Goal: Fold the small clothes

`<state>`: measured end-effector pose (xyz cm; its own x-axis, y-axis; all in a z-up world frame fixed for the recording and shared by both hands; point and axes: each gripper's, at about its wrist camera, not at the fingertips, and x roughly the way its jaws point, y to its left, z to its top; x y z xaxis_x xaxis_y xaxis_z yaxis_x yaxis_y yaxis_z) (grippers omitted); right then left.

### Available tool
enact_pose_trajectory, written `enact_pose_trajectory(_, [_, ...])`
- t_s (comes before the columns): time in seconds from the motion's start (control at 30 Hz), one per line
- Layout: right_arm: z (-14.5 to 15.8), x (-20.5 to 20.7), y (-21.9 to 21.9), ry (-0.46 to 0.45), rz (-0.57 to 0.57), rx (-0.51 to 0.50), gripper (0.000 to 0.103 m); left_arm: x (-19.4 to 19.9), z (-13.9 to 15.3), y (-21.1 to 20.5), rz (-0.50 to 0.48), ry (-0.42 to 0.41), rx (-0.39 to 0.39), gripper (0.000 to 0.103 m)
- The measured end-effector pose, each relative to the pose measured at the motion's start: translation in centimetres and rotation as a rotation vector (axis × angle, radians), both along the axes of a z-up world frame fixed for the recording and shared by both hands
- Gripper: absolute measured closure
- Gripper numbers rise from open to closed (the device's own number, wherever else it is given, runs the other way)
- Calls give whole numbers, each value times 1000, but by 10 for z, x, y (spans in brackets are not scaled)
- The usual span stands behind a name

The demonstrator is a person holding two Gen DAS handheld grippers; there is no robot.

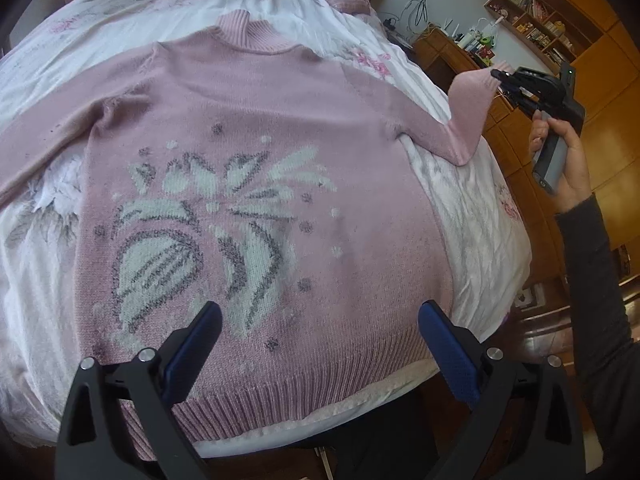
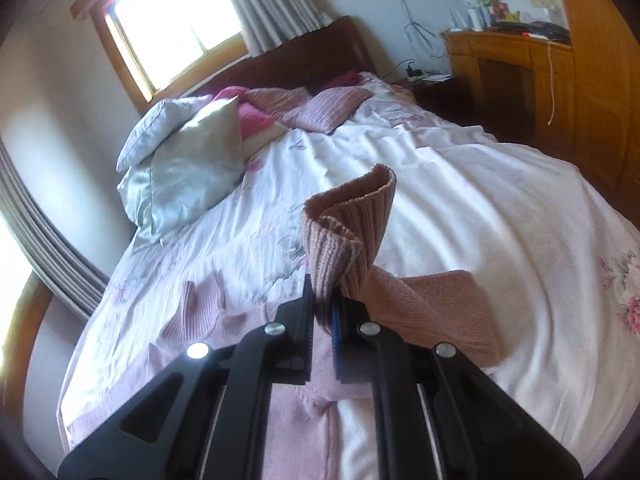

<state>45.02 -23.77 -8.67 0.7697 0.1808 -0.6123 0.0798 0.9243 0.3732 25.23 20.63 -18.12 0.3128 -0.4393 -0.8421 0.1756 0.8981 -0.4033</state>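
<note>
Lying flat on a rumpled floral bed (image 1: 460, 184), sweater (image 1: 248, 120); right claw (image 2: 324, 304) pinches its cuff (image 2: 352, 216), left claw (image 1: 320, 320) spread wide, wooden cabinets (image 2: 560, 92) behind.

No readable text, label, brand or number is shown in either view. The spines on the wall shelf (image 1: 536, 12) are too small to be read.

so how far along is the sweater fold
Done: the pink knit sweater with the white leaf pattern lies spread flat on the white floral bedsheet. In hand: the right gripper pinches its ribbed sleeve cuff, lifted. Left gripper is open above the hem. No fold made yet.
</note>
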Motion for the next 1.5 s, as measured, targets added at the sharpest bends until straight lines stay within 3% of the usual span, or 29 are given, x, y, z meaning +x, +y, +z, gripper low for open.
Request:
enact_pose_trajectory(0.2, [-56, 14, 109, 84, 119, -202, 97, 30, -3, 9, 30, 28, -95, 4])
enact_pose_trajectory(0.4, [-144, 13, 193, 193, 233, -519, 97, 74, -4, 19, 69, 33, -208, 4])
enact_pose_trajectory(0.5, [-169, 2, 207, 222, 271, -600, 77, 107, -5, 21, 78, 35, -271, 4])
enact_pose_trajectory(0.53, [-170, -5, 208, 220, 287, -602, 62, 119, -7, 21, 81, 42, -305, 4])
enact_pose_trajectory(0.57, [-167, -15, 208, 204, 287, -609, 56, 133, -9, 20, 87, 53, -348, 4])
enact_pose_trajectory(0.63, [-151, -41, 196, 170, 281, -558, 50, 162, -18, 18, 109, 87, -429, 4])
enact_pose_trajectory(0.77, [-127, -125, 155, 137, 253, -293, 44, 224, -54, -13, 133, 208, -522, 4])
enact_pose_trajectory(0.9, [-137, -231, 126, 158, 333, 60, 38, 267, -84, -58, 93, 254, -449, 4])
enact_pose_trajectory(1.03, [-178, -304, 111, 238, 391, 396, 38, 292, -104, -91, 85, 286, -398, 4])
enact_pose_trajectory(1.13, [-208, -335, 108, 310, 332, 502, 38, 301, -107, -109, 52, 272, -315, 6])
enact_pose_trajectory(1.2, [-210, -346, 112, 313, 318, 536, 38, 300, -105, -114, 52, 266, -263, 6])
enact_pose_trajectory(1.23, [-208, -350, 115, 307, 318, 539, 38, 300, -103, -116, 56, 259, -239, 11])
enact_pose_trajectory(1.33, [-199, -354, 126, 279, 331, 523, 38, 300, -102, -119, 51, 266, -133, 96])
enact_pose_trajectory(1.5, [-184, -355, 143, 252, 367, 516, 38, 296, -78, -115, 41, 228, -98, 97])
